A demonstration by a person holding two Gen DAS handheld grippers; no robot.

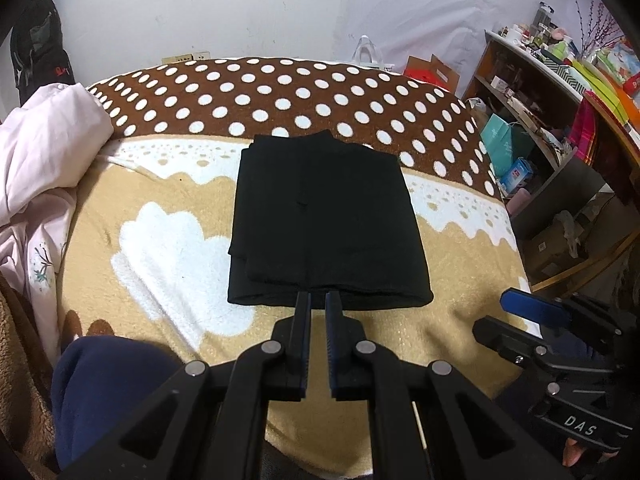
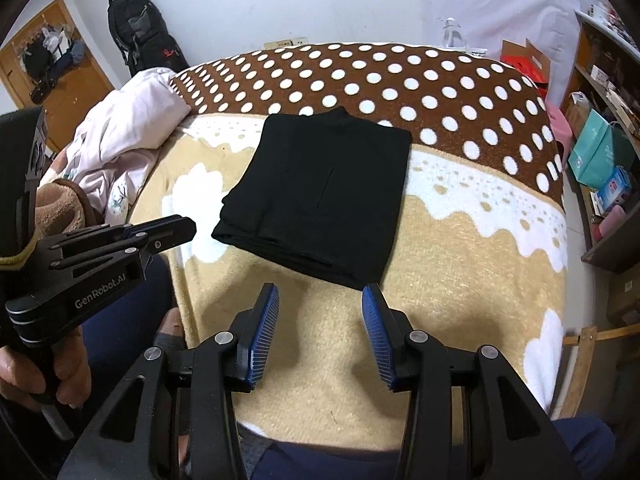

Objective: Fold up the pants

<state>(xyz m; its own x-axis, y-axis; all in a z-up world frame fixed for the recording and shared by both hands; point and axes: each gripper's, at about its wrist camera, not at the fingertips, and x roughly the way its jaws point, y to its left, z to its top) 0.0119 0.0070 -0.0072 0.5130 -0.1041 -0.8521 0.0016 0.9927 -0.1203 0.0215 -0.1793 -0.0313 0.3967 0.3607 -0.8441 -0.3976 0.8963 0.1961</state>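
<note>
A: Where are the pants (image 1: 326, 220) sitting relative to the left gripper (image 1: 318, 300)?

B: They are lying on the bed (image 1: 460, 264), just beyond its fingertips at twelve o'clock in the left wrist view. The jaws are standing nearly closed, with nothing between them.

A: And the right gripper (image 2: 320, 294)?

B: It is hanging with its jaws moderately apart and empty. In its own view the pants are lying at twelve o'clock, their near corner just above the right fingertip; whether they are touching I cannot tell.

A: How are the pants looking?

B: They are showing as a flat black rectangle, folded into layers, with stacked edges along the near side and a small tab poking out at the far edge.

A: What is lying around them?

B: A crumpled pink quilt (image 1: 44, 152) is bunching at nine o'clock, well apart. A black backpack (image 2: 140, 28) is leaning on the wall at eleven, and cluttered shelves (image 1: 532, 80) are standing at two o'clock. Nothing is blocking either gripper.
</note>
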